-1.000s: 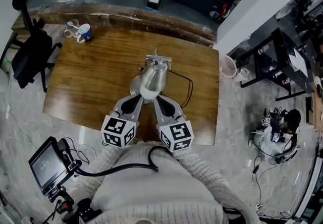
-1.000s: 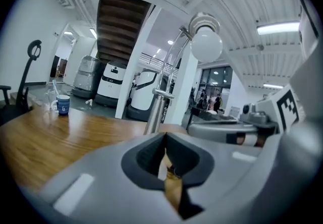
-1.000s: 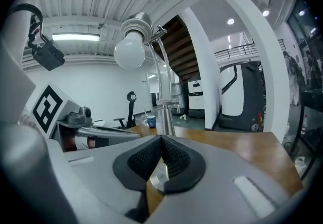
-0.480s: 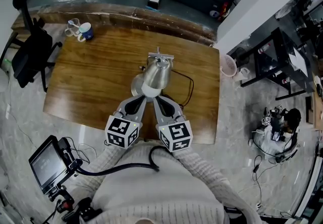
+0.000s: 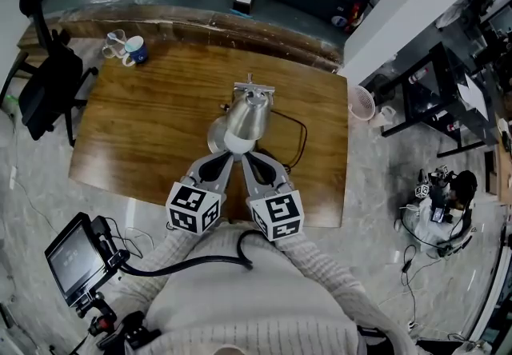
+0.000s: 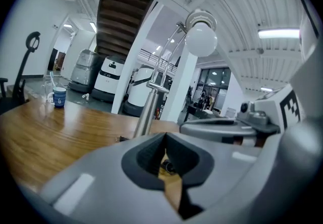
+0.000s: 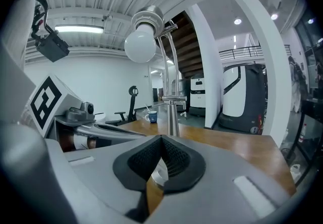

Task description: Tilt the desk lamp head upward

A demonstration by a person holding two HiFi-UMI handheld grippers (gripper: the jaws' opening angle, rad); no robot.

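I have both tongs pressed together and pinching nothing, the left tongs and right tongs meeting tip to tip just under the mouth of the desk lamp head. The lamp stands near the middle of the wooden table. The head's long axis runs from the joint at the top of the upright stem back toward me. Its open end and white bulb face me and downward, above both tongs. My worry is the push: closed tips could slide off the rounded metal shade or bear on the bulb instead. With nothing holding the base, a stiff joint could lift or tip the whole lamp and drag its cord.
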